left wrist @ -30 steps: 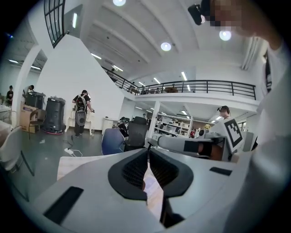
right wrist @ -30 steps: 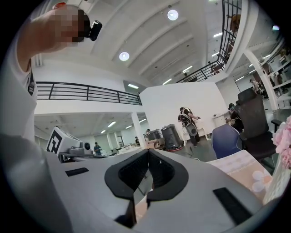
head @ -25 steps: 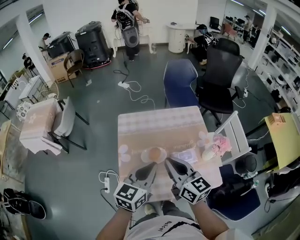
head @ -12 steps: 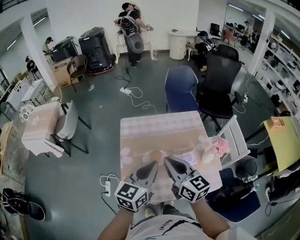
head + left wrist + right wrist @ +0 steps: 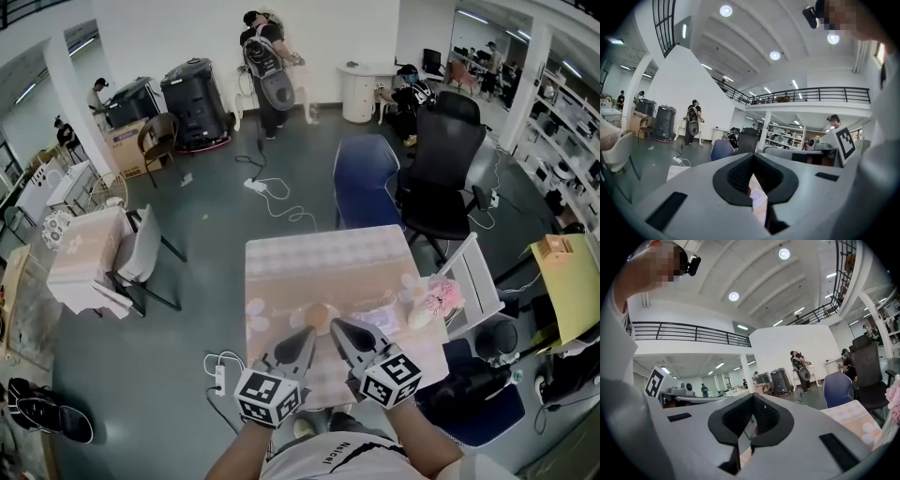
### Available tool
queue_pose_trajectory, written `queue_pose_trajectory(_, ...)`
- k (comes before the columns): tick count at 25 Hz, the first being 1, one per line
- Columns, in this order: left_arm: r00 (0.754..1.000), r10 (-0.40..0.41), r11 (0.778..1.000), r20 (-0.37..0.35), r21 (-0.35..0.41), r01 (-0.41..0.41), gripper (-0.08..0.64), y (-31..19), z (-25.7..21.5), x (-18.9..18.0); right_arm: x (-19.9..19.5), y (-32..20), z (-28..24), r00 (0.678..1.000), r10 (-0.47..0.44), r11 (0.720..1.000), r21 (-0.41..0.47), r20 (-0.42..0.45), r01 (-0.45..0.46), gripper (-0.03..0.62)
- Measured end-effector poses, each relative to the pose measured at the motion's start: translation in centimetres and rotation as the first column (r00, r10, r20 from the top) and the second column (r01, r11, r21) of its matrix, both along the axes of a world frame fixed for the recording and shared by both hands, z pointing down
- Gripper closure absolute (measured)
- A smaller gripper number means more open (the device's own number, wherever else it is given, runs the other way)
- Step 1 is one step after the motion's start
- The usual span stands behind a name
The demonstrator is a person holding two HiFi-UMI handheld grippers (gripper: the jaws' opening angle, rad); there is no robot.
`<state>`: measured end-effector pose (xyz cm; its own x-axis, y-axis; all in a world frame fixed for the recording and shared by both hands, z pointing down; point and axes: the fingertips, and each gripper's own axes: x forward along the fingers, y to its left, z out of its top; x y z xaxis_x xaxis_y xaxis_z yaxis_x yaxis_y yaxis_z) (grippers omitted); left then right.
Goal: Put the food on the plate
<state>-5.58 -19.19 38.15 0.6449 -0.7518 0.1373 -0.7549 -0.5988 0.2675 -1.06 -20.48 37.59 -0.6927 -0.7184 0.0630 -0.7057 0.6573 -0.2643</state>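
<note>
Two forearms come up from the near edge of the head view, each carrying a gripper, held side by side over the near edge of the table (image 5: 328, 258). The left gripper (image 5: 306, 334) and right gripper (image 5: 337, 326) both point roughly level and away from the person, tips angled slightly toward each other and nearly touching. Each gripper's own view shows its jaws pressed together with nothing between them, so both are closed and empty. Just beyond the tips lies a round tan dish (image 5: 317, 315), probably the plate; it is too small to tell whether food already sits on it. To its right lies a pale packet (image 5: 373, 315), possibly the food, and farther right, at the table's right edge, a pink bouquet (image 5: 441, 294). The far half of the table is bare cloth. Beyond it stand a blue chair (image 5: 364, 183) and a black chair (image 5: 441, 159). With nothing gripped, the task looks either not yet begun or just finished; if begun, opening a gripper and picking up the food remains.
</note>
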Motion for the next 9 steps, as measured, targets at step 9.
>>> queue_pose_trajectory(9,1.0,-0.004,1.0,0.001,-0.003,0.004,0.555,-0.64,0.35,-0.11,-0.12,-0.62,0.21,1.0,-0.004,1.0,0.002,-0.004,0.004,0.578)
